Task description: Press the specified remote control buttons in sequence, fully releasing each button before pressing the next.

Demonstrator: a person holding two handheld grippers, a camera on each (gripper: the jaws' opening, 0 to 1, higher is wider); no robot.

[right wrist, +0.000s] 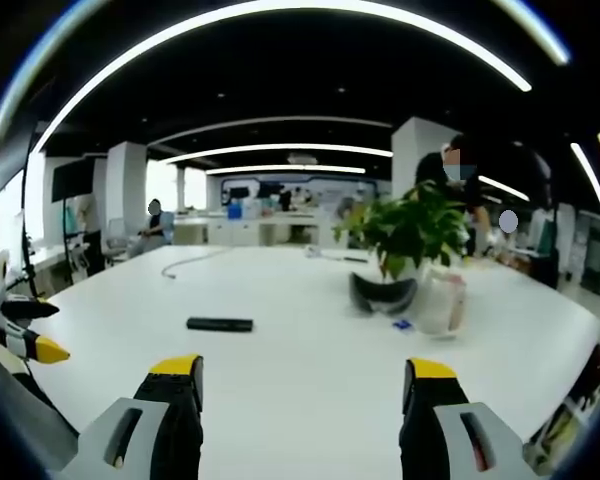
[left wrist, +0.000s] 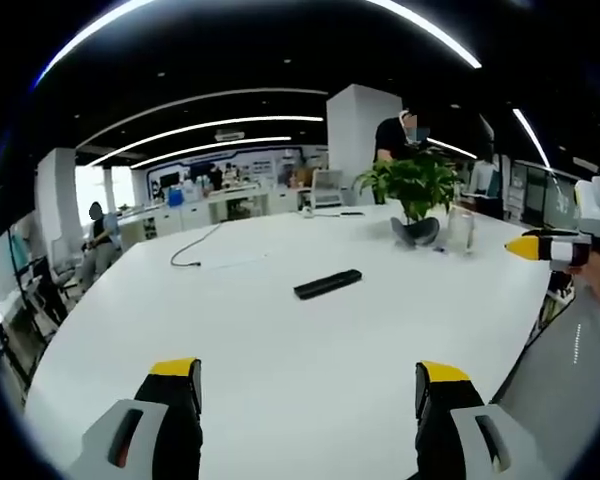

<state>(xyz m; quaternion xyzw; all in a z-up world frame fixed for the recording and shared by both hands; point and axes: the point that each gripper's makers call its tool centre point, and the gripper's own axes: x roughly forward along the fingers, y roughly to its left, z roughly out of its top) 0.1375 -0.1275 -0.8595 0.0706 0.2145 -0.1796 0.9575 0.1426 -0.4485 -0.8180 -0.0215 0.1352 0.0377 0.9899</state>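
Note:
A black remote control [left wrist: 328,283] lies flat on the white table [left wrist: 260,330], well beyond my left gripper [left wrist: 310,385], which is open with nothing between its yellow-tipped jaws. In the right gripper view the same remote control [right wrist: 220,324] lies left of centre, ahead of my right gripper [right wrist: 305,385], also open and empty. The right gripper's yellow tip [left wrist: 528,247] enters the left gripper view from the right. The left gripper's yellow tip [right wrist: 48,350] shows at the left edge of the right gripper view.
A potted green plant [left wrist: 415,195] stands at the far side of the table beside a dark curved object [right wrist: 383,295] and a clear jar [right wrist: 442,300]. A cable [left wrist: 195,250] trails across the far table. People stand and sit in the office behind.

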